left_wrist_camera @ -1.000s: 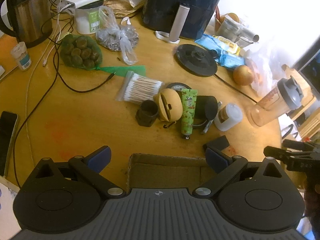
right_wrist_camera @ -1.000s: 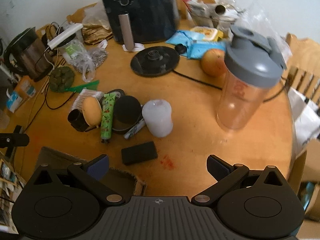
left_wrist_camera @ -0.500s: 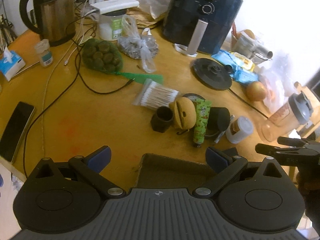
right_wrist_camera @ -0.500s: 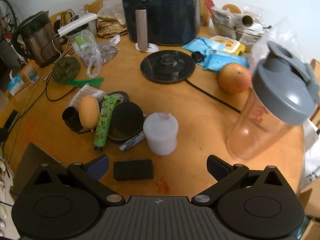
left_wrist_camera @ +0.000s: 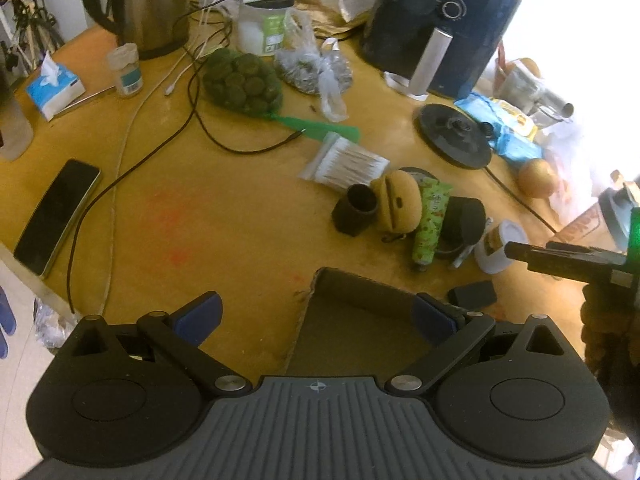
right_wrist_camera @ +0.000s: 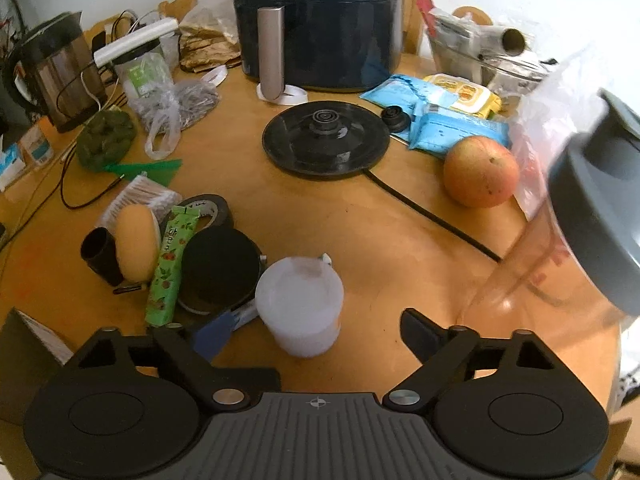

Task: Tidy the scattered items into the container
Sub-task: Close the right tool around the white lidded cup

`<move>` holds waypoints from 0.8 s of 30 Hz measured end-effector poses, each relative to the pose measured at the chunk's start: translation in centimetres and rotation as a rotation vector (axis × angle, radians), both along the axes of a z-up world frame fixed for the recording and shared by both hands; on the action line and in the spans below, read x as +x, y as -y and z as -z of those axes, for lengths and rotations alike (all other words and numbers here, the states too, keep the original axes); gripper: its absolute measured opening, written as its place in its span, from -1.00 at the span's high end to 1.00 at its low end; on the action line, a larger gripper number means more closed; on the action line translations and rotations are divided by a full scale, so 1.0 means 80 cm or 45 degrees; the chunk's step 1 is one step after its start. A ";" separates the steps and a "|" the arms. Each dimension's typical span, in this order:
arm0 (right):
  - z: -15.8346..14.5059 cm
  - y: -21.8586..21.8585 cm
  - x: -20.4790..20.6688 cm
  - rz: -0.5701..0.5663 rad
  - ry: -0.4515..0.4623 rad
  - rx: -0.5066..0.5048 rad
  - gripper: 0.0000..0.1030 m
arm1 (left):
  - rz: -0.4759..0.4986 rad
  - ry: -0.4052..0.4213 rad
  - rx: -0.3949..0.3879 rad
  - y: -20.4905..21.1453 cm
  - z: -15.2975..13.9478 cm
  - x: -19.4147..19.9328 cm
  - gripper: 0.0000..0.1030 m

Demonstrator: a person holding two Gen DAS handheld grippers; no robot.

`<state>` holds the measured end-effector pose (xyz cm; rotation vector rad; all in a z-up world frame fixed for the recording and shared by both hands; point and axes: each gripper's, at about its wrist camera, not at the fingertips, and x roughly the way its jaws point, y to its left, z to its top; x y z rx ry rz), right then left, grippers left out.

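A brown cardboard box [left_wrist_camera: 352, 320] sits at the table's near edge, under my open, empty left gripper [left_wrist_camera: 316, 318]. Beyond it lies a cluster: a black cup [left_wrist_camera: 354, 216], a tan sponge-like piece [left_wrist_camera: 396, 204], a green tube [left_wrist_camera: 432, 224], a black round lid [right_wrist_camera: 218, 268], a white jar [right_wrist_camera: 300, 304], a tape roll [right_wrist_camera: 208, 206], a cotton swab pack [left_wrist_camera: 344, 162] and a small black block [left_wrist_camera: 472, 294]. My right gripper [right_wrist_camera: 316, 332] is open, its fingers on either side of the white jar. It also shows in the left wrist view [left_wrist_camera: 568, 260].
A shaker bottle [right_wrist_camera: 580, 240] stands close right of my right gripper. An orange fruit [right_wrist_camera: 480, 172], a kettle base [right_wrist_camera: 326, 138] with cord, an air fryer [right_wrist_camera: 316, 20], wipes packs [right_wrist_camera: 440, 120], a kettle [left_wrist_camera: 144, 4], a phone [left_wrist_camera: 56, 216], cables and bags crowd the table.
My right gripper has moved forward and down, from behind the black block to around the white jar. My left gripper has drawn back and swung left; the box shows more to its right.
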<state>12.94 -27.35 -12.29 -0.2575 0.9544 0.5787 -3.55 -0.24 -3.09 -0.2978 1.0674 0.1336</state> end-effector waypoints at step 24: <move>0.036 -0.035 0.019 0.000 -0.035 -0.044 -0.11 | -0.088 -0.034 0.010 -0.026 0.002 0.003 -1.00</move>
